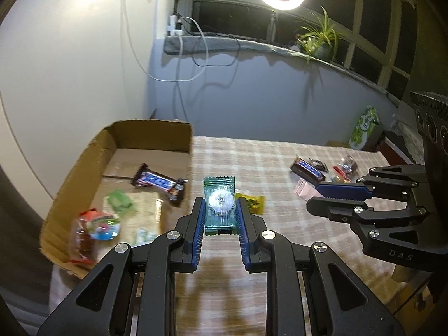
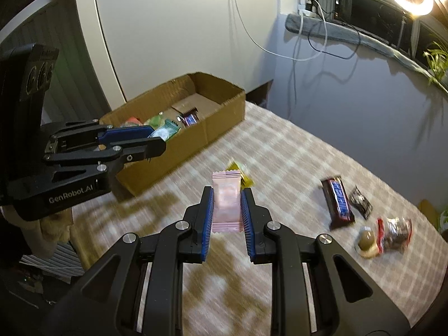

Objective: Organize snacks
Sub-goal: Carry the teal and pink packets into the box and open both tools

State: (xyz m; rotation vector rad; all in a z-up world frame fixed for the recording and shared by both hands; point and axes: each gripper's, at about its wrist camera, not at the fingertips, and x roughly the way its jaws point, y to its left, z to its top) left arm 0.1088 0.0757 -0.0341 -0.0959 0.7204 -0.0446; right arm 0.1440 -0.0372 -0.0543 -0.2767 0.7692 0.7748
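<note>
My left gripper (image 1: 219, 205) is shut on a clear green candy packet (image 1: 219, 193) with a white sweet inside, held above the checked tablecloth just right of the cardboard box (image 1: 84, 162). Seen from the right wrist view, that left gripper (image 2: 156, 140) hangs near the box (image 2: 224, 106). My right gripper (image 2: 226, 196) is shut on a pale pink packet (image 2: 226, 204), lifted over the table; in the left wrist view it (image 1: 316, 196) shows at the right with the pink packet (image 1: 303, 190) sticking out. A yellow packet (image 1: 253, 201) (image 2: 240, 172) lies on the cloth below.
The box holds a dark chocolate bar (image 1: 156, 182), a green packet (image 1: 119, 200) and red-wrapped snacks (image 1: 89, 224). On the cloth to the right lie another chocolate bar (image 2: 337, 203), a black packet (image 2: 361, 201), a round brown sweet (image 2: 366, 236) and a red-edged bag (image 2: 396, 231). A green carton (image 1: 364, 127) stands at the back.
</note>
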